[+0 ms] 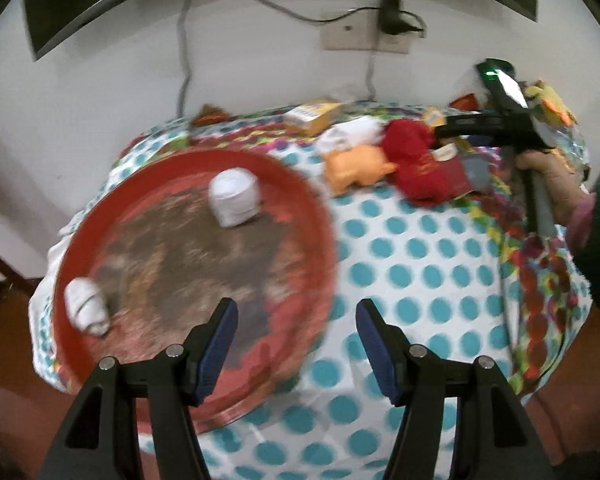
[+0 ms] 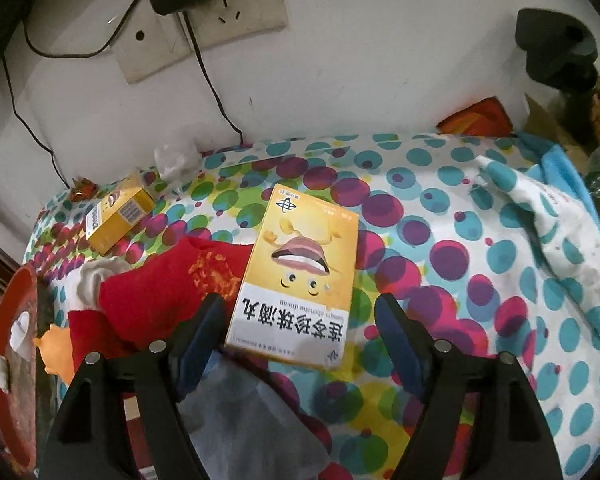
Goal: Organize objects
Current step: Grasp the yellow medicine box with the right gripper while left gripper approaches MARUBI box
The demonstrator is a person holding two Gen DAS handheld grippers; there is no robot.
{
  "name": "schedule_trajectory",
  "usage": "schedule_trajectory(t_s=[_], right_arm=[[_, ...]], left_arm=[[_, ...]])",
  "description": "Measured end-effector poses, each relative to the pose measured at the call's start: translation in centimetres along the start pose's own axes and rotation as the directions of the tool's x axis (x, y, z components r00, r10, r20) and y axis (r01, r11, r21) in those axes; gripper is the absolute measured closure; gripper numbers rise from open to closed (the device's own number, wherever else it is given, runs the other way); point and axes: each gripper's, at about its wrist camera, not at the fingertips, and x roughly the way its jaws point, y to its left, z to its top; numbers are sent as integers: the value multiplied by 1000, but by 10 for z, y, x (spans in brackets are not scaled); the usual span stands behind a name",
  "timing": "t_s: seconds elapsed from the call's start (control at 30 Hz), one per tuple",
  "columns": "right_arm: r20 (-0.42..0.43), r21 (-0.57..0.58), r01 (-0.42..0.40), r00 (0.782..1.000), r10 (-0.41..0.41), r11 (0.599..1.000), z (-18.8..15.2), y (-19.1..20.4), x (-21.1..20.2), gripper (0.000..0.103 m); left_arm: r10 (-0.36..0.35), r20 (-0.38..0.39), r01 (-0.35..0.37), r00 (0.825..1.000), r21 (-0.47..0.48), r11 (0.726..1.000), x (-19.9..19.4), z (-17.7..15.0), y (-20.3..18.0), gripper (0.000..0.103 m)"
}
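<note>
On the dotted tablecloth [image 2: 440,184], both the left gripper [image 1: 296,344] and right gripper [image 2: 300,344] gape wide, holding nothing

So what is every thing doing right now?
Left gripper: open, empty.
Right gripper: open, over the big yellow box.
Big yellow box: lying flat.
Small yellow box: closed, on its side.
Red tray: holds two white rolls.
Red cloth: crumpled.

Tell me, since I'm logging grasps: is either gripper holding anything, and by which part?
Nothing is held. The left gripper is open above the round red tray; the right gripper is open around the yellow medicine box.
</note>
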Motion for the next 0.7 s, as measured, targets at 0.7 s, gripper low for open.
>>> schedule_trajectory(t_s=[0.7], right_arm=[[100,-174,-15,994,33,985,-51,-25,-72,50]], left_arm=[[-351,-31,352,936,20,936,71,55,-133,40]])
